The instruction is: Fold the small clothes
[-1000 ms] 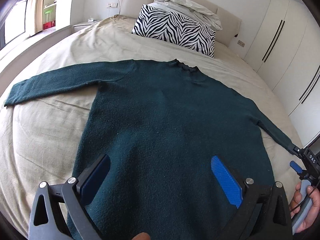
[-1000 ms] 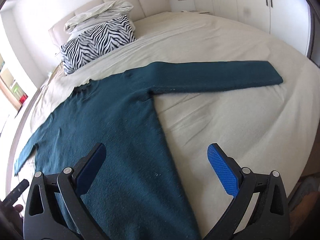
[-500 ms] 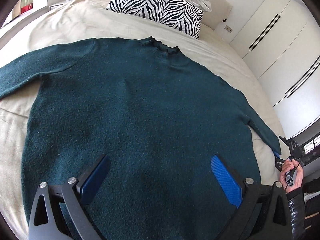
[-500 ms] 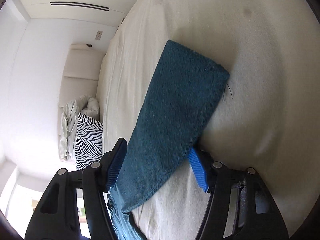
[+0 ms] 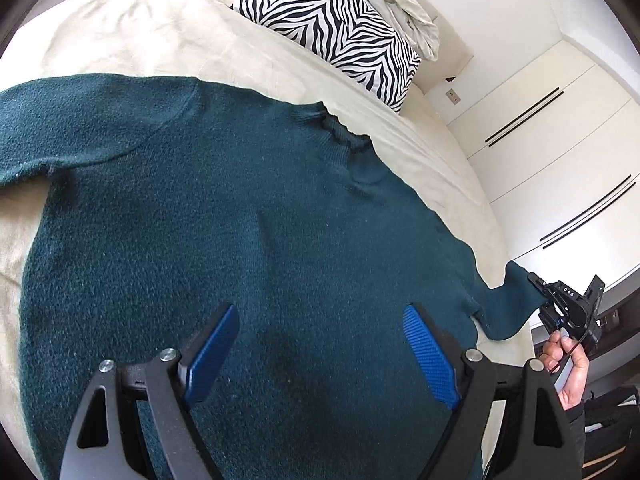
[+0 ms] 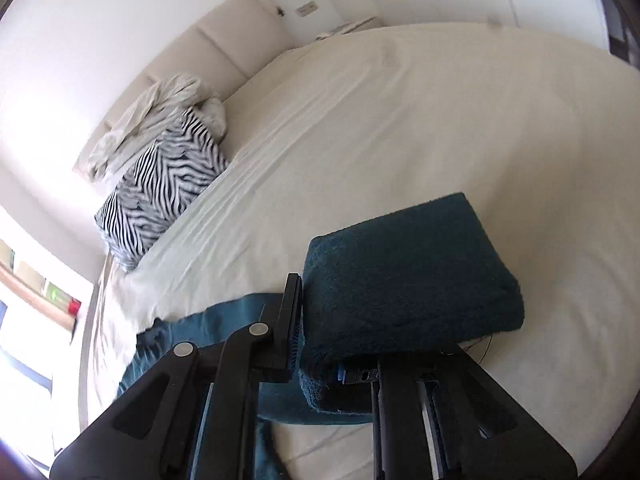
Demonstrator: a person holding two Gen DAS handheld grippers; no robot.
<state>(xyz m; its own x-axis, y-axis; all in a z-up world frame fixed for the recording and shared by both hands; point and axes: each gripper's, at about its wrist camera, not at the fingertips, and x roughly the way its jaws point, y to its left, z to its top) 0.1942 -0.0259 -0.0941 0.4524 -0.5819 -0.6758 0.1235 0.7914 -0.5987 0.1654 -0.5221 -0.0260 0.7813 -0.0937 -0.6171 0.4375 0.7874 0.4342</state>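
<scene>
Sleeve cuff (image 6: 412, 280) of the green sweater (image 5: 240, 220) was clamped by the right gripper (image 6: 316, 360), jaws closing; the left gripper (image 5: 320, 352), wide apart and closing, was held empty above it.

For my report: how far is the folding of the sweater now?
Done: the dark green knitted sweater lies spread flat on the beige bed sheet. In hand: the right gripper is closing on the sleeve cuff; the left gripper is closing, empty. Left: all folds.
</scene>
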